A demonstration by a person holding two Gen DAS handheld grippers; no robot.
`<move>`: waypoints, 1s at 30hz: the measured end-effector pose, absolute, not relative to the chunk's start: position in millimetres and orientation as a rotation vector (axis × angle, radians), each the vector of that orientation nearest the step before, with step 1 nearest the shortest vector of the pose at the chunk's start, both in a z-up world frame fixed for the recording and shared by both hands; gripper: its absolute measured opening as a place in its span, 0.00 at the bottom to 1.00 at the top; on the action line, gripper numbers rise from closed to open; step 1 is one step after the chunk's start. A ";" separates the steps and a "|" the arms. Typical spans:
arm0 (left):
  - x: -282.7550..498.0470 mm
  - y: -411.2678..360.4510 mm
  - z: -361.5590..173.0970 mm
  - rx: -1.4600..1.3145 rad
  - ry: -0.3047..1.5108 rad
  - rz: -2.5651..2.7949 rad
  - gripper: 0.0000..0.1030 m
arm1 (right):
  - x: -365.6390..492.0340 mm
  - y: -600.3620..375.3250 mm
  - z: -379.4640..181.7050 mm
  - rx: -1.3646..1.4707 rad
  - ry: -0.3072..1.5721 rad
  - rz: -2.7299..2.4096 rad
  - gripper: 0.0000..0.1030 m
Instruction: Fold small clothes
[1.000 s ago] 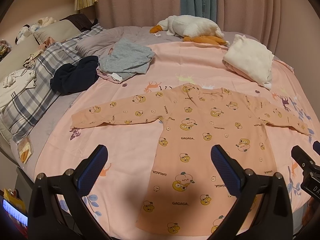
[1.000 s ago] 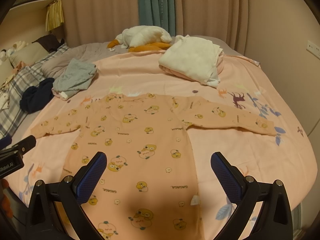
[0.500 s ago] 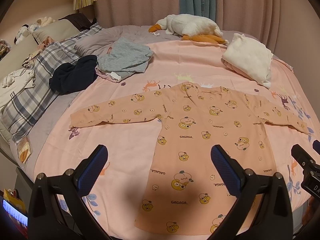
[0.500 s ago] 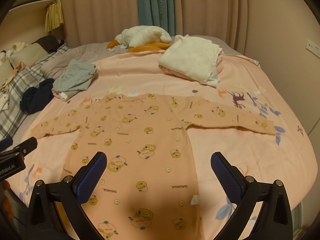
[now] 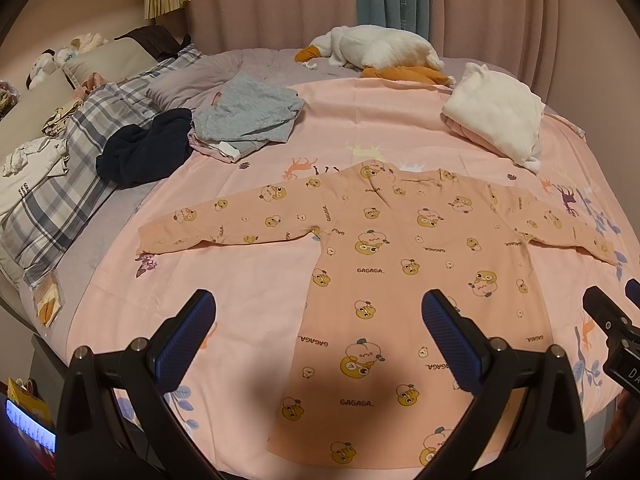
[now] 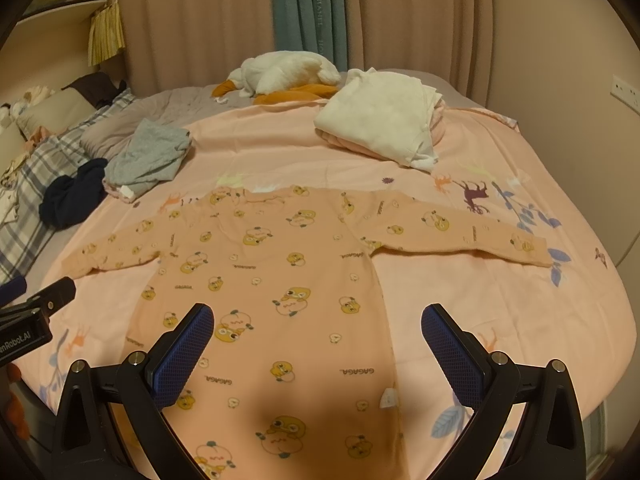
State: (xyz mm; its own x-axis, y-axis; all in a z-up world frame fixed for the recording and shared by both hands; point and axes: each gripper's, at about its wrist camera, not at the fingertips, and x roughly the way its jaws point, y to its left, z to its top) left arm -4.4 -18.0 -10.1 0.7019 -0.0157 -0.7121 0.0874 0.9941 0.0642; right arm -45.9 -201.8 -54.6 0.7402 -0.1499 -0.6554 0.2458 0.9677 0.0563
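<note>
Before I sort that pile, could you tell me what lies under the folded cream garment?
A pink folded fabric layer shows beneath the folded cream garment; the rest is covered.

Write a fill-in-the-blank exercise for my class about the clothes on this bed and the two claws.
1. The orange printed top lies flat with both sleeves spread ____.
2. Both the left claw and the right claw are ____.
3. The dark navy garment lies beside the ____ folded clothes.

Missing words: out; open; grey

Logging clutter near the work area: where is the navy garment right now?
The navy garment lies bunched on the bed's left side in both views, between the plaid pillow and the grey clothes.
</note>
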 end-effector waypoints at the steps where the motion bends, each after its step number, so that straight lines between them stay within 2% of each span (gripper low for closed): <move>1: -3.7 -19.2 -11.4 0.098 0.794 -0.059 1.00 | -46.0 -202.3 -55.1 0.145 0.707 -0.218 1.00; 30: 6.8 -40.6 -20.4 0.130 0.836 -0.096 1.00 | -49.7 -225.7 -68.8 0.217 0.713 -0.224 1.00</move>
